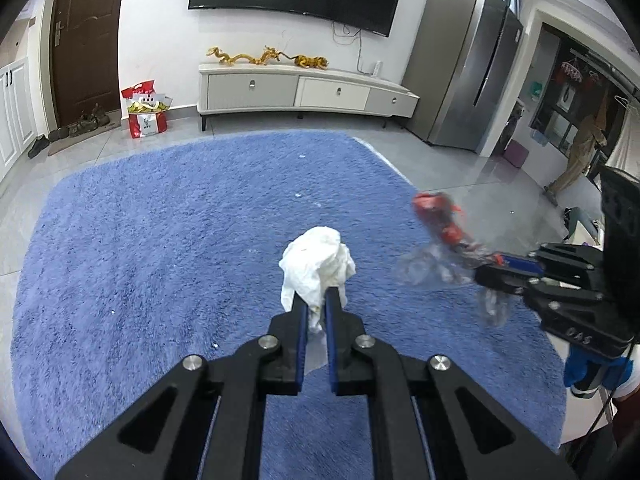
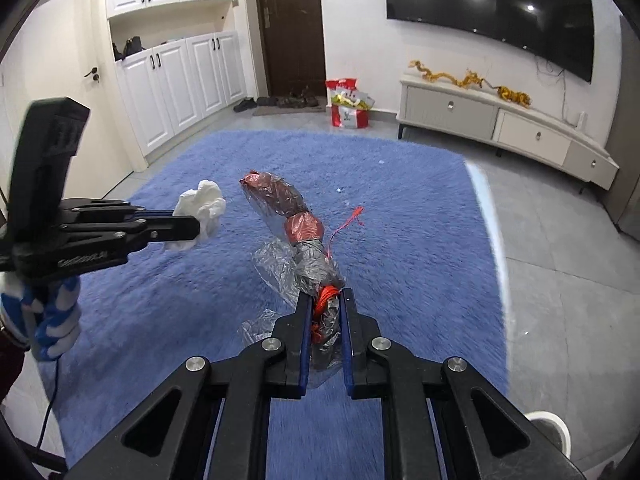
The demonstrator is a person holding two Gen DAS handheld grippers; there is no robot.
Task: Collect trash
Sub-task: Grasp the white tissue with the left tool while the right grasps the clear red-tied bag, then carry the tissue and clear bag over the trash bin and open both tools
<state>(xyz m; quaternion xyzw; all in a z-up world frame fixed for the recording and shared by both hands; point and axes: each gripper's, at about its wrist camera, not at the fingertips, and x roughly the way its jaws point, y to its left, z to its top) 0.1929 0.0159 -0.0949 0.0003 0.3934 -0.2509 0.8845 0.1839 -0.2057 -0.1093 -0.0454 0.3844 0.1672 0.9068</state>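
Pinching a crumpled white tissue wad (image 1: 316,268), the left gripper (image 1: 316,304) is hovering above the shaggy blue rug (image 1: 160,240). Beside it, the right gripper (image 2: 326,308) is squeezing a clear-and-red plastic wrapper (image 2: 292,216); both pieces are probably light, soft and slippery, so gripping bunched folds is looking safest.

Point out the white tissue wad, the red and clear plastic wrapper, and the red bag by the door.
white tissue wad (image 1: 316,264): left wrist view, middle of the crumpled bulge.
plastic wrapper (image 2: 298,210): right wrist view, reddish upper section.
red bag (image 2: 348,106): right wrist view, front panel.

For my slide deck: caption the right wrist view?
Right gripper clamps crumpled clear-and-red plastic wrapper above blue shaggy rug.
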